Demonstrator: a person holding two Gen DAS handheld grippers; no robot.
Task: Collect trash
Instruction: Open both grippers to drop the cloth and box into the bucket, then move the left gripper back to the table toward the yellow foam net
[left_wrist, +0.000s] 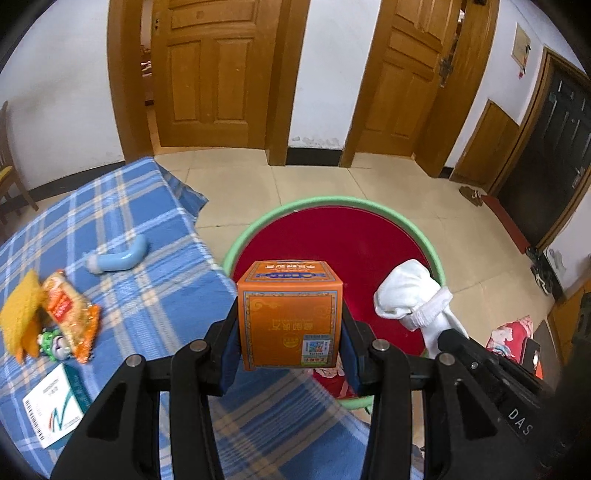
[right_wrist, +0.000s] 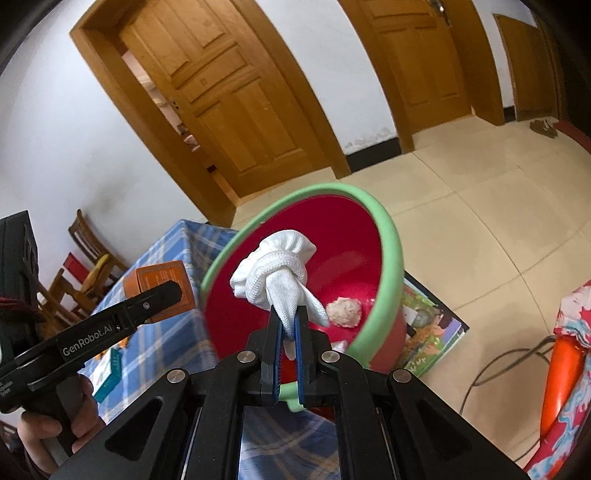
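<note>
Left claw (left_wrist: 290, 328) clenched the box (left_wrist: 290, 314), right claw (right_wrist: 287, 332) pinched the sock (right_wrist: 273, 277); I'd release both only once well inside the basin (left_wrist: 332, 201).

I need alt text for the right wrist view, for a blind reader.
The right tool holds a knotted white cloth above a red basin with a green rim, which contains a pale crumpled wad. At left, the left tool grips an orange box.

White walls (left_wrist: 325, 74) with dark baseboard, scuffed low down. Three panelled wooden doors (left_wrist: 210, 70), leftmost ajar. Beige tiled floor (left_wrist: 310, 184). Table under blue plaid cloth (left_wrist: 122, 229) at left. Wooden chairs (right_wrist: 83, 266) against far wall. Dark door (left_wrist: 550, 147) at right.
</note>
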